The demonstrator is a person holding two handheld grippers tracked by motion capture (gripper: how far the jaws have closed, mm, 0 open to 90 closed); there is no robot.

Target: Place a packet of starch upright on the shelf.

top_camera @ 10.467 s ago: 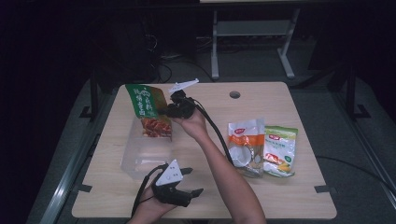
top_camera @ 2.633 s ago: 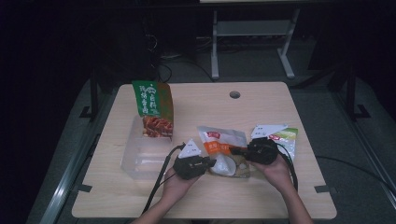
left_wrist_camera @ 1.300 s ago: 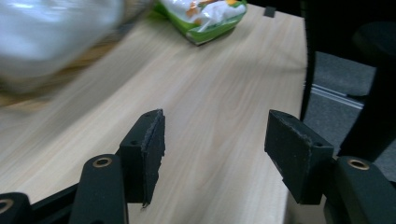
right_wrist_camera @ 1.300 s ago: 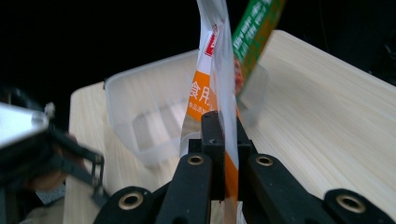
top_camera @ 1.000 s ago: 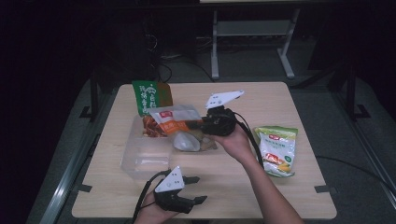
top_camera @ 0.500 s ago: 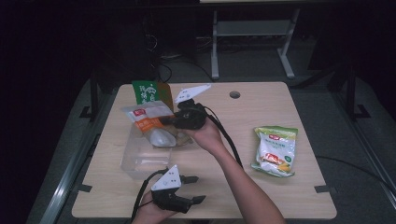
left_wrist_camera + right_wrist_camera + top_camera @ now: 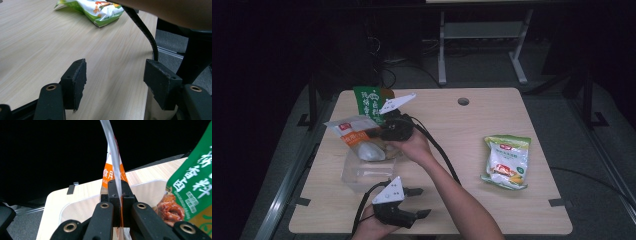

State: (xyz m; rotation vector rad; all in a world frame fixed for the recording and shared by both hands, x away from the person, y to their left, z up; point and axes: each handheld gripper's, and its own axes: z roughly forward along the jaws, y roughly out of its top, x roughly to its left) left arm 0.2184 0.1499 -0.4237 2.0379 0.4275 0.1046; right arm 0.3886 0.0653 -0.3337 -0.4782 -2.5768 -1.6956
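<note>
Right gripper, jaws pressed together on the edge of a clear snack pouch with an orange-and-white label; the pouch hangs over the left part of the clear plastic tub, its pale contents bulging at the lower end; in the right gripper view the pouch shows edge-on as a thin clear film rising between the jaws, its printing too cropped to read. Green bag with white characters stands at the tub's far side, its lower half hidden behind the right gripper and hand; the same bag is cut off at the frame edge in the right gripper view. Left gripper, jaws spread and empty, held low at the table's near edge; green-and-yellow snack bag lies flat well to the right, only its corner seen past the left jaws.
</note>
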